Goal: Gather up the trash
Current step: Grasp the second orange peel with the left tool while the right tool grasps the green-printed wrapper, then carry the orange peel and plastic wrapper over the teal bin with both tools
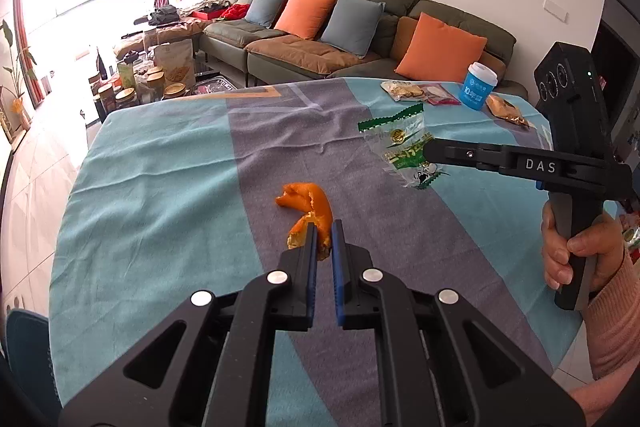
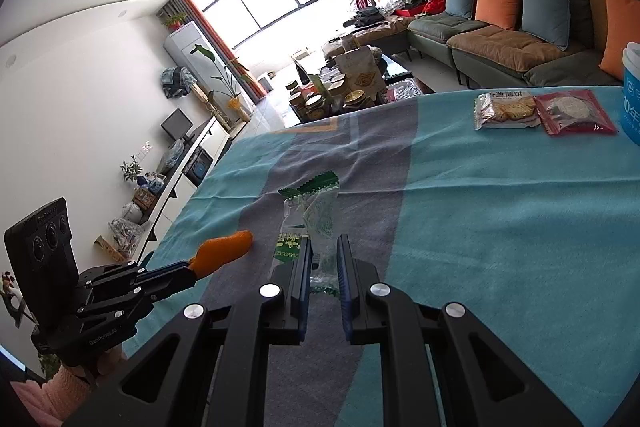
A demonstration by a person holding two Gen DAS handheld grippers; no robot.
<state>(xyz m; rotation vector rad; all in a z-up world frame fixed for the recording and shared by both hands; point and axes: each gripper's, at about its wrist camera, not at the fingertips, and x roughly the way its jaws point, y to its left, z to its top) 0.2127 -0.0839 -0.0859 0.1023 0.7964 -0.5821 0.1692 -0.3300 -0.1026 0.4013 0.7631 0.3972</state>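
You are at the pick-up step with both hands loaded: your left gripper [image 1: 324, 231] has its jaws pinching one end of the orange peel [image 1: 306, 201], and your right gripper [image 2: 324, 247] has its jaws pinching the clear green-printed wrapper [image 2: 316, 215], both held just above the bench [image 1: 160, 187]. No bin shows in either view, so next you will likely need to carry both pieces off to wherever the trash goes, keeping the jaws closed.
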